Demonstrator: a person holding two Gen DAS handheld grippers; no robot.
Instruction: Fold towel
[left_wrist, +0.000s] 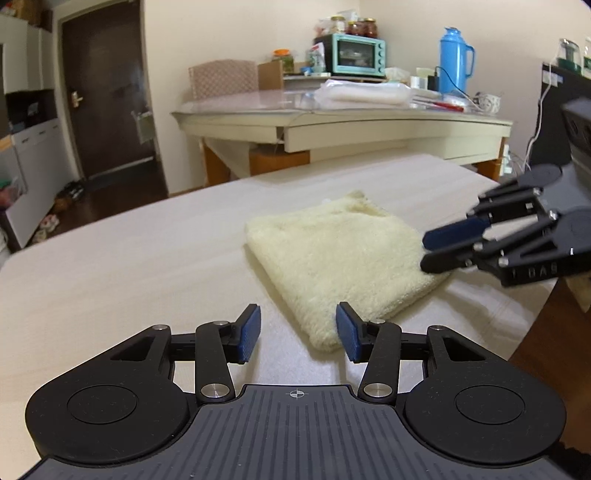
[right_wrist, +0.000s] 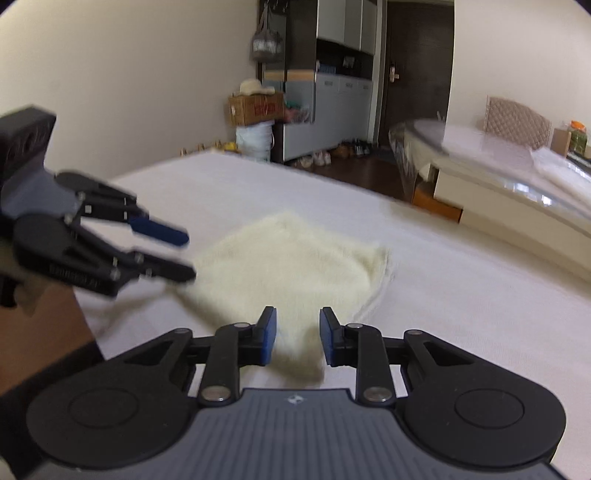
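A cream fluffy towel (left_wrist: 340, 254) lies folded into a small square on the white table (left_wrist: 147, 266). My left gripper (left_wrist: 298, 332) is open and empty, just short of the towel's near corner. My right gripper (left_wrist: 428, 251) comes in from the right, open, its fingertips at the towel's right edge. In the right wrist view the towel (right_wrist: 291, 258) lies ahead of my open right gripper (right_wrist: 297, 336), whose fingers straddle its near corner. The left gripper (right_wrist: 184, 254) shows at the left, open beside the towel's left edge.
A second table (left_wrist: 332, 122) behind holds a teal toaster oven (left_wrist: 356, 53), a blue thermos (left_wrist: 453, 61), bags and jars. A dark door (left_wrist: 107, 92) and cabinets stand at the left. The white table's right edge (left_wrist: 535, 332) is near.
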